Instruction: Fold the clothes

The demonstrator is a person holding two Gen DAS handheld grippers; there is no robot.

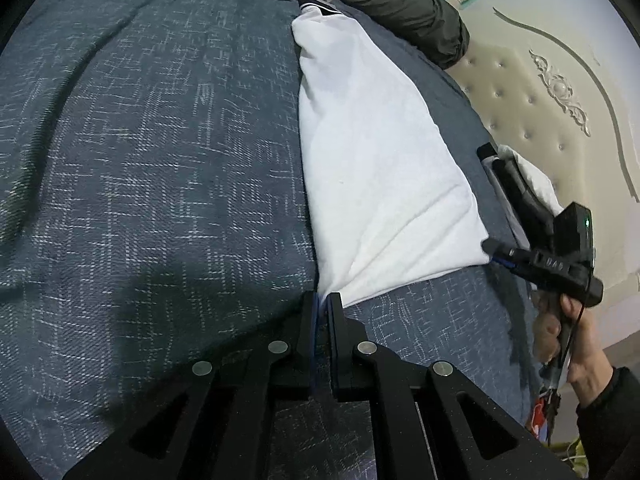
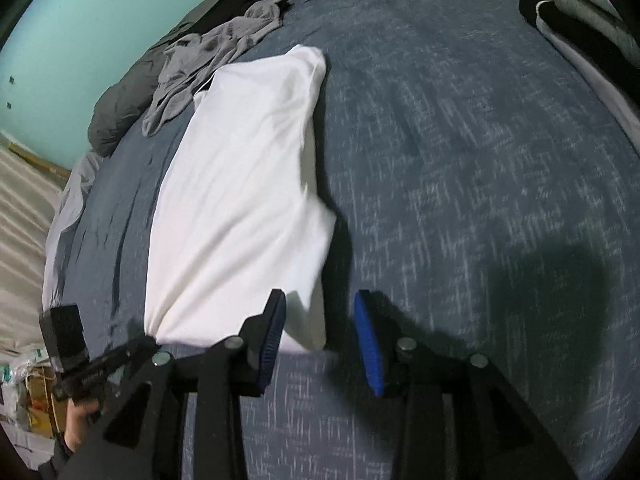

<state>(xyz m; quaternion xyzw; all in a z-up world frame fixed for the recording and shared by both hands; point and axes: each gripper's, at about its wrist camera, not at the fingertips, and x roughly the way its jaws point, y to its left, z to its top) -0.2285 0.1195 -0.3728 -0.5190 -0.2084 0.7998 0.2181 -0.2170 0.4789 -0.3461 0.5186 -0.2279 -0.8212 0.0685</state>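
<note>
A white shirt, folded into a long strip, lies on the blue woven bedspread of the bed. The left gripper has its jaws pinched tight on one near corner of the shirt. The right gripper hangs at the other near corner, jaws wide apart, gripping nothing. A crumpled grey garment lies past the shirt's far end.

White shirt: smooth matt cloth. Bedspread: coarse woven blue cloth. Left gripper: matt black plastic, metal pins. Headboard: tufted, slightly glossy upholstery.
</note>
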